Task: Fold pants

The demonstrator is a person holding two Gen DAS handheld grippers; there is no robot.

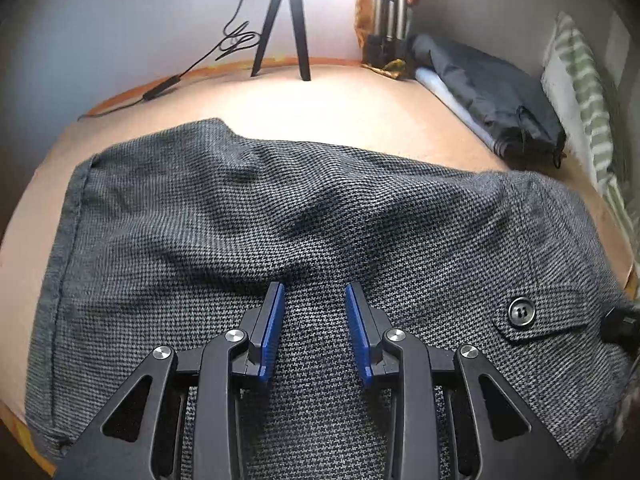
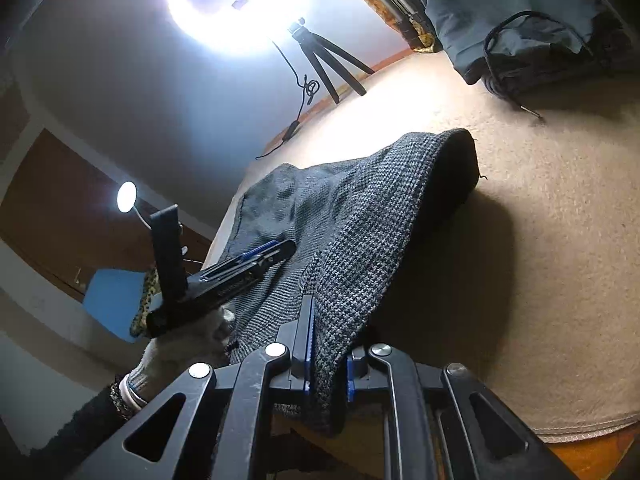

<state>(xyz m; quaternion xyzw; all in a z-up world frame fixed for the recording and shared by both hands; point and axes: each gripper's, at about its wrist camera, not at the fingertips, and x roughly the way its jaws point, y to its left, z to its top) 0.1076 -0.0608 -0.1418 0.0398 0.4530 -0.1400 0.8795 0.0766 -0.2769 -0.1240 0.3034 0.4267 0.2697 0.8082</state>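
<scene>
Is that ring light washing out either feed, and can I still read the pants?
Right wrist view: ring light blows out the top, and the lifted pants cast a dark shadow on the table. Left wrist view: only a bright patch behind the tripod; the weave is sharp between the left tongs, with fisheye bending at the edges.

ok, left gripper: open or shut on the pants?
Open. The left gripper rests on the grey houndstooth pants with its blue-padded fingers apart, flat cloth showing between them, nothing pinched.
</scene>
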